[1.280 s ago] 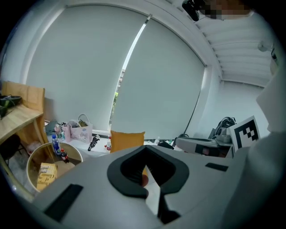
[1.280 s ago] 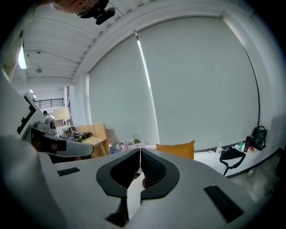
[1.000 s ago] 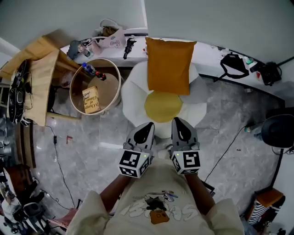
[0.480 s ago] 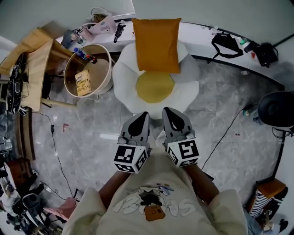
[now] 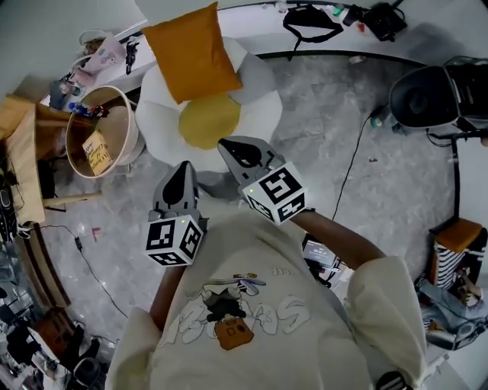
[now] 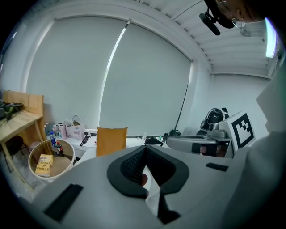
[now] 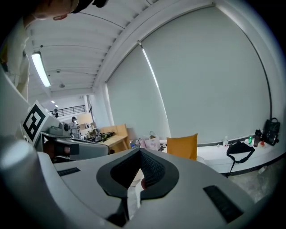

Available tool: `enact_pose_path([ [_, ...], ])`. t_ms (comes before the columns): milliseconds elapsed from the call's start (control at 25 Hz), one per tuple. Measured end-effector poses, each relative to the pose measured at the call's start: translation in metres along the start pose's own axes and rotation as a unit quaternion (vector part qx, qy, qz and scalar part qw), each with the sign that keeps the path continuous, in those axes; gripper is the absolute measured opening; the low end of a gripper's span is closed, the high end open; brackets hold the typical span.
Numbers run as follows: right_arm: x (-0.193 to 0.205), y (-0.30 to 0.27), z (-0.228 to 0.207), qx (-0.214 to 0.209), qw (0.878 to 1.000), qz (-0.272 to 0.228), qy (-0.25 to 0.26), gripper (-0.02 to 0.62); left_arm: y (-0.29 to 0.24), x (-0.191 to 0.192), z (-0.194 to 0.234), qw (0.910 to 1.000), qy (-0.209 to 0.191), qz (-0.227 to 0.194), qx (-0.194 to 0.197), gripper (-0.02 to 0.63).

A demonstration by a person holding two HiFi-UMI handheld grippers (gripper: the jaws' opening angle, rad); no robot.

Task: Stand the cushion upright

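The orange cushion stands on edge at the far side of the white flower-shaped seat. It seems propped against the low ledge behind, so the job looks done. A round basket crowds the seat's left, and open floor lies to its right. Near the person's chest, the left tool and right tool are both clenched on nothing, well apart from the cushion.

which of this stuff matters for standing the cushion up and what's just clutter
For the job: orange cushion, standing on the flower seat; left gripper and right gripper, both shut, empty.
Lying about: round basket with a book, black bag, pink bag.
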State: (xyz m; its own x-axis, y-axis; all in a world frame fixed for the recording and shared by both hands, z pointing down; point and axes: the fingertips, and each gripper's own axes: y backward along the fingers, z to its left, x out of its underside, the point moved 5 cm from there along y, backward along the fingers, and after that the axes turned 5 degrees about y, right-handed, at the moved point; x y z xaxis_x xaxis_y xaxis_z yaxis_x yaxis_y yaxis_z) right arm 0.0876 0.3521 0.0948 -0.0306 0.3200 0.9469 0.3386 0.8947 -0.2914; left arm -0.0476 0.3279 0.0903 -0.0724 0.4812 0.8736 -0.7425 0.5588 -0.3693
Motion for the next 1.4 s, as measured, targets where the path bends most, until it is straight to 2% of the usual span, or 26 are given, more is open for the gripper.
enact_pose_path([
  [360,-0.005,0.015,-0.002,0.027,0.999,-0.021,0.022,0.021,0.000,0.010,-0.010,0.9999,0.005,0.003,0.009,0.005],
  [520,-0.003,0.044,-0.003,0.060,0.998,-0.030,0.010,0.021,0.004,0.015,-0.029,0.9998,0.000,0.007,0.021,0.005],
  [680,-0.002,0.049,0.021,0.086,0.995,-0.048,0.025,0.021,0.004,0.015,-0.029,0.9994,-0.008,-0.002,0.033,0.005],
  [880,-0.004,0.033,0.052,0.076,0.993,-0.040,0.084,0.021,0.006,0.014,-0.016,0.9993,-0.012,-0.026,0.025,0.005],
  [1040,0.010,0.037,0.055,0.084,0.994,-0.034,0.066,0.021,0.017,0.024,-0.011,0.9978,-0.044,-0.046,0.018,0.005],
  [1280,0.015,0.034,0.058,0.091,0.994,-0.012,0.065,0.021,0.026,0.031,-0.004,0.9986,-0.035,-0.038,0.010,0.005],
  [1400,0.020,0.030,0.058,0.083,0.994,-0.025,0.065,0.021,0.031,0.033,-0.004,0.9984,-0.035,-0.046,0.001,0.005],
])
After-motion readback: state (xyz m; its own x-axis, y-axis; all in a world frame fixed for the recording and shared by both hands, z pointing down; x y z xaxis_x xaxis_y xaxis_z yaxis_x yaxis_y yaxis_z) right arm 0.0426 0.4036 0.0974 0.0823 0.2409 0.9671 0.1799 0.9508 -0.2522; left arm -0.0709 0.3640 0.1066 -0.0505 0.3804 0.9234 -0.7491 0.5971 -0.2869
